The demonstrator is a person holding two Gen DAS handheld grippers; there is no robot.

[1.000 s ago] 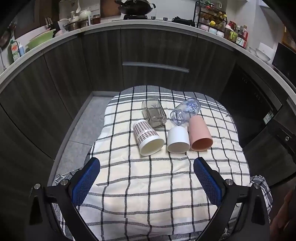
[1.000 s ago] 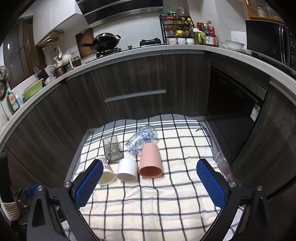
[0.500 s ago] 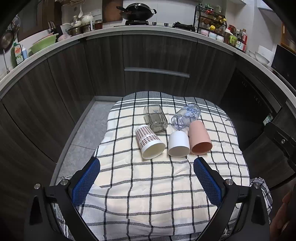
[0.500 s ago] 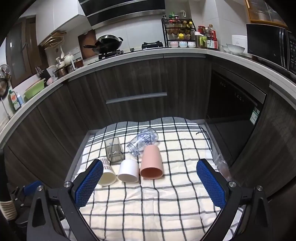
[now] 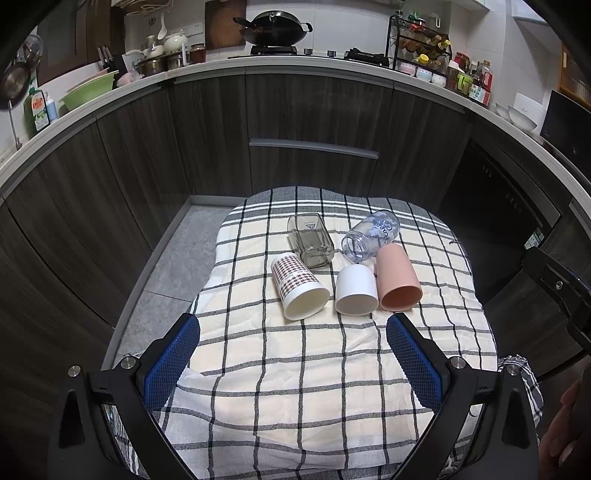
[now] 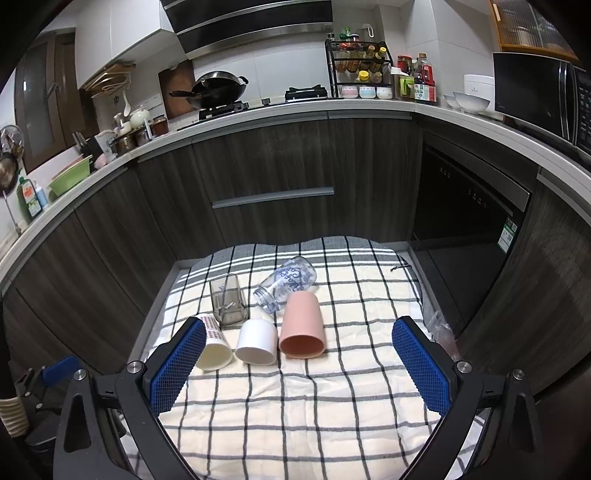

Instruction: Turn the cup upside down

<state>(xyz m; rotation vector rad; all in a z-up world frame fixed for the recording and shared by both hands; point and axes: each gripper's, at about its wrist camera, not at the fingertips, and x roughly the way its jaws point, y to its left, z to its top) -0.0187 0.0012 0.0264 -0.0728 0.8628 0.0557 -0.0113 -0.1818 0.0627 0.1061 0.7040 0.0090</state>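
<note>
No lettering is proving readable. The clear bottle (image 5: 371,236) is showing blue printed script too small to make out, the green dish-soap bottle (image 5: 36,112) is carrying a red label with blurred characters, and the dishwasher door's sticker (image 6: 509,233) is staying illegible.

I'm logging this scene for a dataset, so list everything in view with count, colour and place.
Pink cup: 1, pink, on its side, right of the front row, mouth toward the cameras.
White cup: 1, white, on its side, middle of the front row.
Checked cup: 1, white with brown checks, on its side, left of the front row.
Square glass: 1, grey-tinted clear, lying behind the checked cup.
Glass jar: 1, clear with blue print, lying behind the pink cup.
Cloth: 1, cream with dark checks, under all five.
Wok: 1, black, on the stove.
Left gripper: blue pads, open, empty.
Right gripper: blue pads, open, empty.
</note>
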